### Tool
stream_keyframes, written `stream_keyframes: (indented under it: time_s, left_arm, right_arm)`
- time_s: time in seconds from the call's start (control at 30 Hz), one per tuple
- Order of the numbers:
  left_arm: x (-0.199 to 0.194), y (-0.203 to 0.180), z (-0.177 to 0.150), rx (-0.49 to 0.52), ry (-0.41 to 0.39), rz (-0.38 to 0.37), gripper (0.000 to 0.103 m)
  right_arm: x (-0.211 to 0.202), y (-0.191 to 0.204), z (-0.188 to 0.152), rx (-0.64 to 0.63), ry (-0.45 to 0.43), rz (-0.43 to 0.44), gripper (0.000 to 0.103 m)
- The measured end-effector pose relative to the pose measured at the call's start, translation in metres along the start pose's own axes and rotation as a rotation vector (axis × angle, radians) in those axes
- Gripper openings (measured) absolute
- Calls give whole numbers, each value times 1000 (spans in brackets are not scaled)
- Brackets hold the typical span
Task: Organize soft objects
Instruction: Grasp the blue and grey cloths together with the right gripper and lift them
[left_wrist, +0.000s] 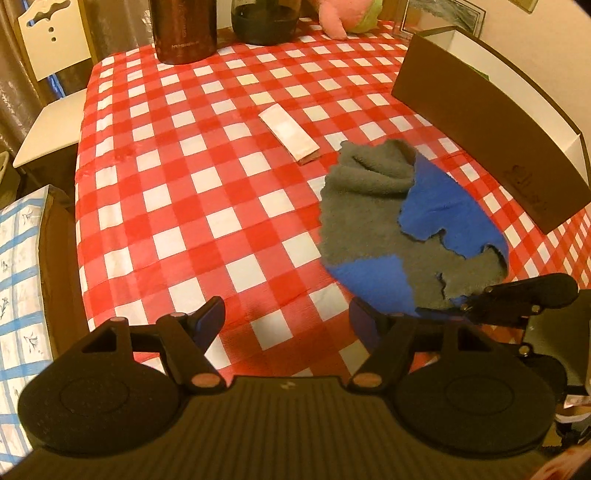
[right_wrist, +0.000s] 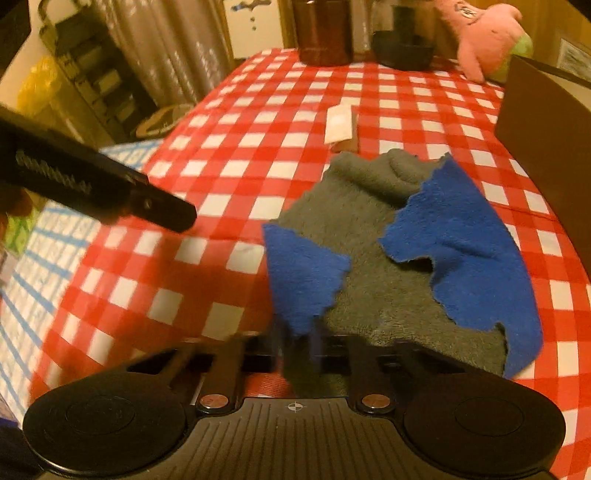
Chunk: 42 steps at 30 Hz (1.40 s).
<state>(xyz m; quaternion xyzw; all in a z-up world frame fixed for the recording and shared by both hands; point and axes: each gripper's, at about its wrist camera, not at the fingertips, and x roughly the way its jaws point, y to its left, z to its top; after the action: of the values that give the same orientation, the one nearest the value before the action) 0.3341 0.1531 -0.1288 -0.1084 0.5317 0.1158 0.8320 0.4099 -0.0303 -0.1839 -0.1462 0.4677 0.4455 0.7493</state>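
A crumpled cloth (left_wrist: 369, 229), grey on one side and blue on the other, lies on the red and white checked tablecloth (left_wrist: 177, 192) at the right. My left gripper (left_wrist: 288, 317) stands open over bare tablecloth, just left of the cloth's near corner. My right gripper (right_wrist: 299, 343) is shut on the near edge of the cloth (right_wrist: 388, 295); its fingers are blurred. In the left wrist view the right gripper (left_wrist: 466, 305) comes in from the right onto that edge. The left gripper's fingertip (right_wrist: 181, 216) shows at the left in the right wrist view.
A brown box (left_wrist: 480, 122) with a white inside stands right of the cloth. A white packet (left_wrist: 288, 129) lies mid-table. At the back are a dark jar (left_wrist: 184, 33), a dark bowl (left_wrist: 264, 26) and a pink plush toy (left_wrist: 336, 14). A white chair (left_wrist: 48, 74) stands beyond the table's left edge.
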Motion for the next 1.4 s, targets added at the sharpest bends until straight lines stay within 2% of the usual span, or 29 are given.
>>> stream_keyframes:
  time_s: [0.07, 0.2, 0.37, 0.47, 0.57, 0.67, 0.83, 0.9, 0.97, 1.0, 1.03, 1.1, 1.17, 1.37, 1.4]
  left_arm:
    - [2, 0, 1, 5, 0, -3, 72]
    - [4, 2, 7, 11, -8, -14, 72]
    - [9, -3, 19, 30, -16, -28, 72]
    - [13, -7, 25, 42, -17, -37, 72]
    - [16, -11, 28, 53, -13, -42, 72]
    - [21, -13, 31, 55, -1, -43, 72]
    - [30, -14, 37, 56, 15, -41, 72]
    - [31, -14, 39, 56, 17, -44, 72]
    - [33, -15, 41, 59, 16, -46, 72]
    - [34, -15, 42, 60, 17, -47, 72]
    - [35, -15, 43, 59, 18, -49, 72]
    - [36, -15, 44, 56, 20, -53, 72]
    - [38, -15, 45, 56, 24, -56, 72]
    - [42, -15, 48, 55, 26, -59, 72]
    - [42, -14, 48, 53, 25, -59, 72]
  right_arm:
    - [-2, 0, 0, -11, -13, -17, 3]
    - [-26, -13, 9, 44, -115, -59, 3]
    - [-62, -54, 25, 165, -254, -151, 2]
    - [-69, -83, 31, 231, -283, -213, 3]
    - [-62, -108, 32, 302, -267, -250, 3]
    - [-44, -126, 28, 353, -211, -259, 3]
    - [-21, -137, 16, 416, -107, -204, 3]
    - [-21, -136, 13, 435, -99, -186, 3]
    - [-30, -133, 6, 450, -112, -174, 9]
    - [-36, -133, 4, 462, -120, -170, 21]
    - [-41, -131, 1, 473, -127, -165, 41]
    - [-54, -126, -6, 498, -155, -159, 65]
    - [-61, -121, -10, 510, -159, -163, 66]
    - [-50, -110, -23, 545, -84, -139, 65]
    - [-45, -108, -23, 549, -66, -156, 54]
